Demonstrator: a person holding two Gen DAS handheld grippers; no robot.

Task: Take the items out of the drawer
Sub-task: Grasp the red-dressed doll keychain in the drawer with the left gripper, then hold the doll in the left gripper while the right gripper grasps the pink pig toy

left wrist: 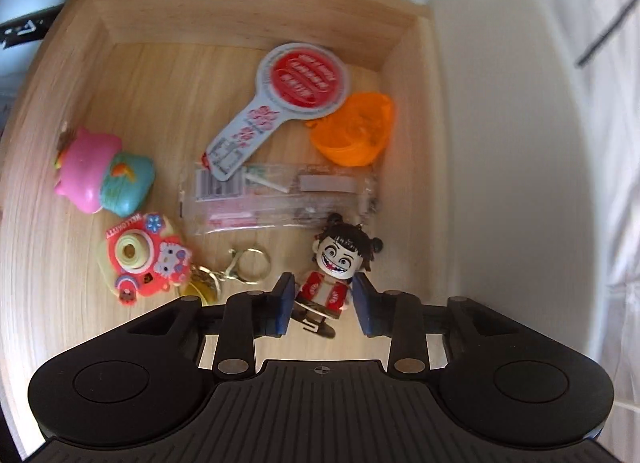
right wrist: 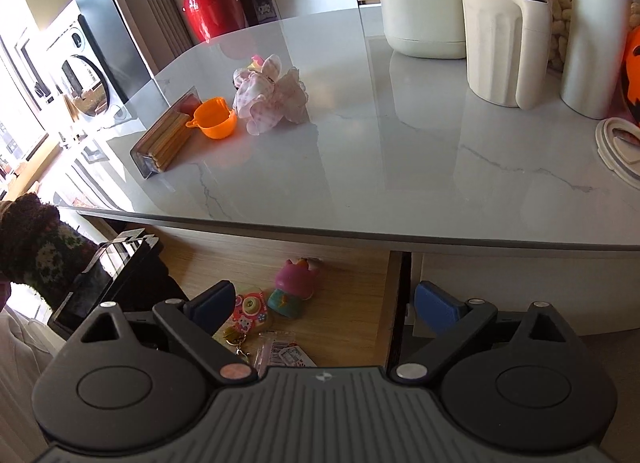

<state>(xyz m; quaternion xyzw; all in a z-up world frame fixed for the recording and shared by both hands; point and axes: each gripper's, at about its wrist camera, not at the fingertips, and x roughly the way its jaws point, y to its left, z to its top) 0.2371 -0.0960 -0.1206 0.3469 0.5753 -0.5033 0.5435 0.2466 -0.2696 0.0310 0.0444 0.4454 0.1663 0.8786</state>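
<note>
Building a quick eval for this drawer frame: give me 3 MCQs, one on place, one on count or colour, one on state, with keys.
1. Where does the red-jacketed figurine lie?
A. on the tabletop
B. in the drawer, between the left gripper's fingers
C. in the orange cup in the drawer

2. How many orange cups show across both views?
A. one
B. two
C. three

3. The right gripper is:
A. open, holding nothing
B. shut on the pink toy
C. shut on a keyring

Key: B, the left gripper straddles it in the wooden drawer; B, one orange cup in the drawer, another orange cup on the tabletop; A, its fingers stand wide apart with nothing held.
</note>
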